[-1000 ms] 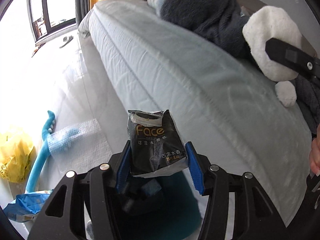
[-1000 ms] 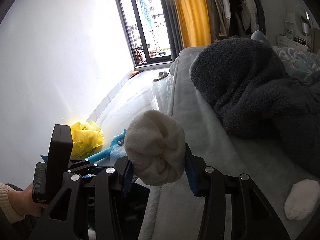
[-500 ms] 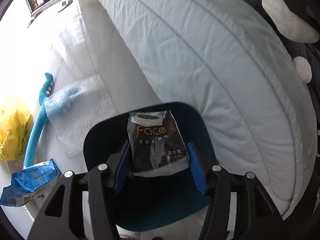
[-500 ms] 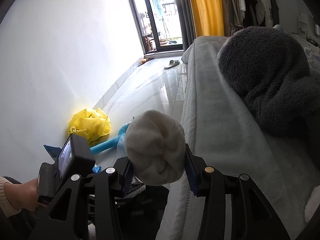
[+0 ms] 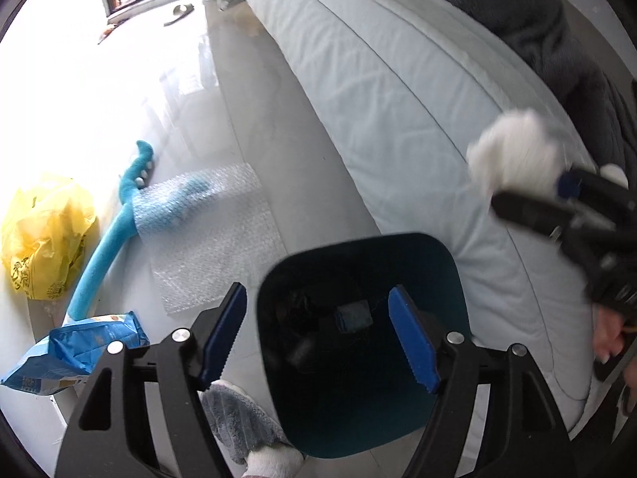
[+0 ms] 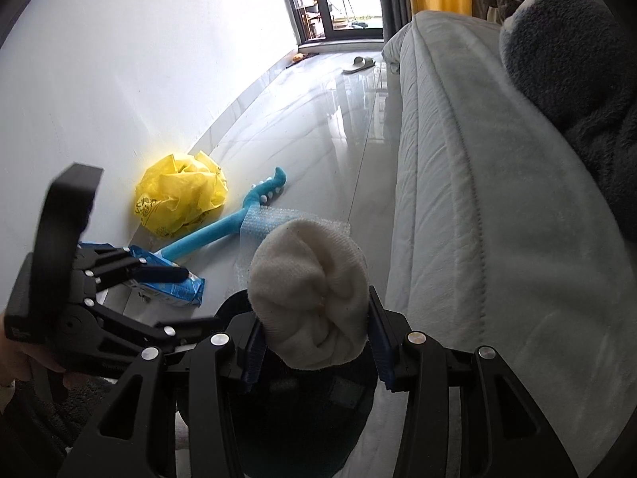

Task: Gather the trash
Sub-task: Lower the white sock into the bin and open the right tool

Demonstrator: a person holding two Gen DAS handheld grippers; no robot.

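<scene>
Left hand-held gripper is held spread and empty, pointed down over the dark bin at lower centre. Right hand-held gripper is clenched on a white sock ball, above the bin. Only the right view shows wall and window; yellow bag lies mid-left on the floor.

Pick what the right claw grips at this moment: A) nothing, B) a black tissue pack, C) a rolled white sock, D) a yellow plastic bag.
C: the right claw is shut on the rolled white sock, its blue pads pressing both sides, above the dark bin.
</scene>
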